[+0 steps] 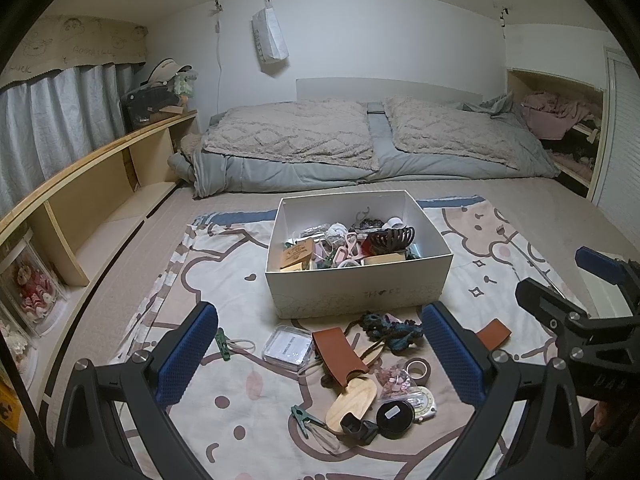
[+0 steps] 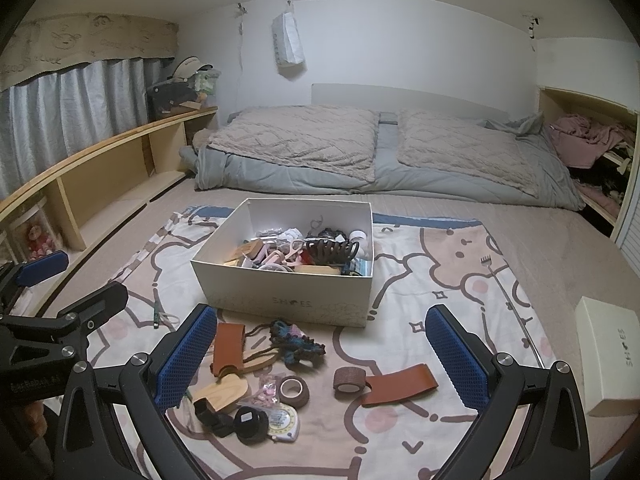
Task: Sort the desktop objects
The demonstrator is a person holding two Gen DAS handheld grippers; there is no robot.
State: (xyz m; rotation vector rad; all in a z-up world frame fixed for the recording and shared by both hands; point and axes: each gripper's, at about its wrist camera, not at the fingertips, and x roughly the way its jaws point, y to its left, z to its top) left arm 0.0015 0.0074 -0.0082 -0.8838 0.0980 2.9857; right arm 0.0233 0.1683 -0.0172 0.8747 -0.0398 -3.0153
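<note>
A white shoe box (image 1: 360,288) (image 2: 280,300) filled with several small items stands on a patterned cloth (image 1: 224,292). In front of it lies a loose pile: a brown leather sleeve (image 1: 336,356) (image 2: 228,346), a wooden paddle (image 1: 352,402), a teal knitted piece (image 1: 392,328) (image 2: 296,340), tape rolls (image 2: 294,390), a black round case (image 1: 395,418) and a clear plastic box (image 1: 288,347). My left gripper (image 1: 320,360) hangs open above the pile. My right gripper (image 2: 320,354) is open too, with nothing between its fingers.
A brown leather piece (image 2: 400,388) and a second tape roll (image 2: 347,380) lie to the right. Green clips (image 1: 222,344) (image 1: 302,420) lie at the left. The box lid (image 2: 608,356) rests at the far right. A folded grey duvet (image 1: 360,148) and wooden shelves (image 1: 100,184) border the cloth.
</note>
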